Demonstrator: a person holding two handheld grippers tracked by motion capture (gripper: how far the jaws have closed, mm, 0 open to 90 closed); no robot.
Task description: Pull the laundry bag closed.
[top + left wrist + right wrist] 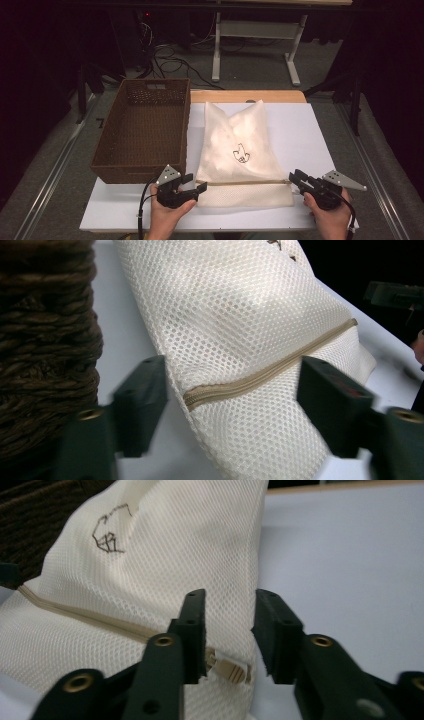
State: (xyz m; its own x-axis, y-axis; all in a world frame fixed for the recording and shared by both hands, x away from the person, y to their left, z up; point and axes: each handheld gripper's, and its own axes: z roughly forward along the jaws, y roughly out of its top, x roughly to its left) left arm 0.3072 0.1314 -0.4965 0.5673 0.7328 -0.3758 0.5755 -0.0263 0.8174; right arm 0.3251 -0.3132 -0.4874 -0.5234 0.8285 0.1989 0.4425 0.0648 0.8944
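A cream mesh laundry bag (240, 150) with a small black drawing lies flat on the white tabletop (300, 130). A tan zipper (245, 183) runs across its near end. My left gripper (196, 182) stands at the zipper's left end. In the left gripper view its jaws (232, 400) are wide apart around the zipper's end (200, 396), with neither pad on the mesh (240, 330). My right gripper (296, 179) is at the bag's right edge. Its jaws (231, 630) stand apart over the zipper pull (231, 670) without pressing it.
An empty brown woven basket (135, 172) sits just left of the bag, close beside my left gripper, and rises at the left of the left gripper view (45, 340). Bare white tabletop lies right of the bag. Cables and a table frame (216, 50) stand on the floor behind.
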